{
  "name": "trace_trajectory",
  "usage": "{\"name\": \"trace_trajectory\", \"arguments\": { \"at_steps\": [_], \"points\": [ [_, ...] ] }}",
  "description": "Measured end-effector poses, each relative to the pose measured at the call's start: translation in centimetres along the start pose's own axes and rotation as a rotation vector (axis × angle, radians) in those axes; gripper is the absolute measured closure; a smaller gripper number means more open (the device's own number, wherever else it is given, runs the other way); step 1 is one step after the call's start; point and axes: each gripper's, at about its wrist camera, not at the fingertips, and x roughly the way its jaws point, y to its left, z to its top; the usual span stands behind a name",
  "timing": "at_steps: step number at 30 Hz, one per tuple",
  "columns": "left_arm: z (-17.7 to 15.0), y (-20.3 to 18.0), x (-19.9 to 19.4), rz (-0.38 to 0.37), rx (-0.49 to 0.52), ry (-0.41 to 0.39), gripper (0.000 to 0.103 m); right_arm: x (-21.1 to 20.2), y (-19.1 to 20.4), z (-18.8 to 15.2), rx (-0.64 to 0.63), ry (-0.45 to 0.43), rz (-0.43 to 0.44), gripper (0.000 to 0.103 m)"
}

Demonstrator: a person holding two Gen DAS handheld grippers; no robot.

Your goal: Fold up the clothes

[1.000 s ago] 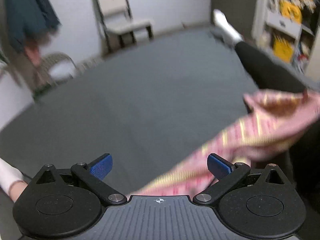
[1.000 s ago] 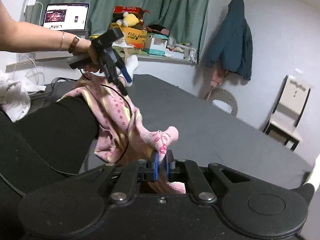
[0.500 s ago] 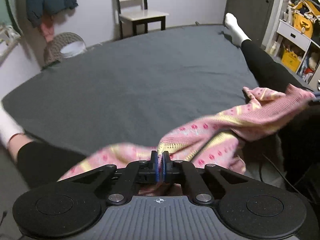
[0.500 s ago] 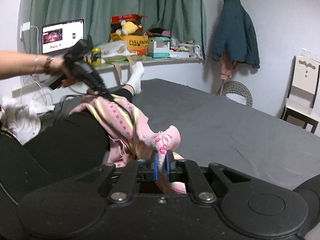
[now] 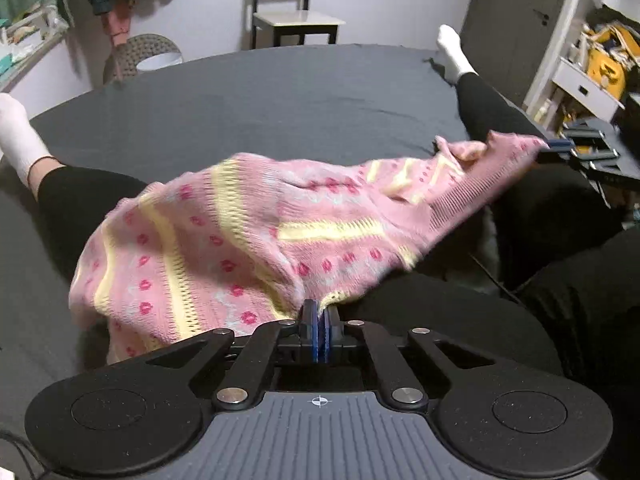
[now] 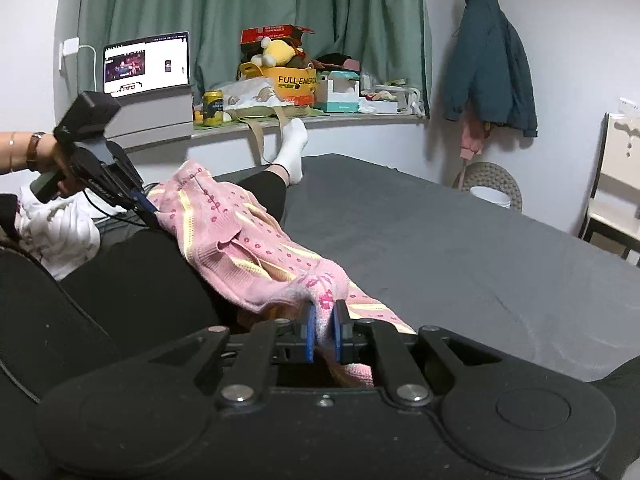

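A pink knit sweater [image 5: 256, 232] with yellow bands and darker pink dots hangs stretched over the person's black-trousered legs. My left gripper [image 5: 320, 334] is shut on its near edge. In the left wrist view the right gripper [image 5: 554, 145] pinches the far end at the right. In the right wrist view my right gripper [image 6: 325, 334] is shut on a bunched fold of the sweater [image 6: 240, 248]. There the left gripper [image 6: 146, 204], held in a hand, grips the opposite end at the left.
A dark grey bed sheet [image 5: 260, 96] spreads ahead, with legs [image 5: 488, 112] in white socks lying along both sides. A chair [image 5: 292, 20] stands beyond it. A pile of white cloth [image 6: 60, 236], a laptop [image 6: 146, 64] on a ledge and a hanging jacket [image 6: 488, 60] border the bed.
My left gripper went from open to shut on the sweater's edge. The two grippers have since drawn apart, spreading the sweater wider between them. The right gripper stayed shut.
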Motion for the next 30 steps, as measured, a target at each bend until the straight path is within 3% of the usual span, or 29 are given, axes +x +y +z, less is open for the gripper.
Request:
{"name": "trace_trajectory", "arguments": {
  "at_steps": [3, 6, 8, 9, 10, 12, 18, 20, 22, 24, 30],
  "points": [
    [0.0, -2.2, -1.7, 0.059, 0.146, -0.039, 0.098, -0.1, 0.6, -0.1, -0.018, 0.012, -0.006, 0.093],
    [1.0, -4.7, -3.3, 0.144, 0.339, -0.07, 0.081, 0.2, 1.2, -0.2, -0.031, 0.022, -0.006, 0.093],
    [2.0, -6.1, -4.0, 0.208, 0.449, -0.097, 0.048, 0.4, 1.5, -0.2, -0.038, 0.025, -0.015, 0.093],
    [2.7, -6.7, -4.3, 0.241, 0.495, -0.12, 0.021, 0.4, 1.6, -0.2, -0.042, 0.025, -0.017, 0.093],
    [3.5, -7.0, -4.5, 0.257, 0.534, -0.15, 0.01, 0.4, 1.7, -0.3, -0.046, 0.024, -0.02, 0.093],
    [5.2, -7.4, -4.6, 0.266, 0.599, -0.175, 0.01, 0.4, 1.9, -0.4, -0.055, 0.023, -0.025, 0.093],
    [10.1, -8.4, -1.5, 0.304, 0.798, -0.043, 0.01, 0.4, 2.0, -0.7, -0.046, 0.022, -0.023, 0.093],
    [11.0, -8.6, -0.1, 0.306, 0.87, 0.013, 0.019, 0.4, 1.8, -0.6, -0.038, 0.023, -0.022, 0.093],
    [11.4, -8.8, 1.7, 0.314, 0.938, 0.092, 0.045, 0.5, 1.7, -0.7, -0.027, 0.023, -0.018, 0.093],
    [11.3, -8.8, 3.2, 0.314, 0.996, 0.158, 0.054, 0.5, 1.6, -0.8, -0.017, 0.024, -0.012, 0.093],
    [11.0, -9.3, 5.3, 0.262, 1.046, 0.246, 0.058, 1.0, 1.0, -0.8, 0.01, 0.035, 0.013, 0.093]
  ]
}}
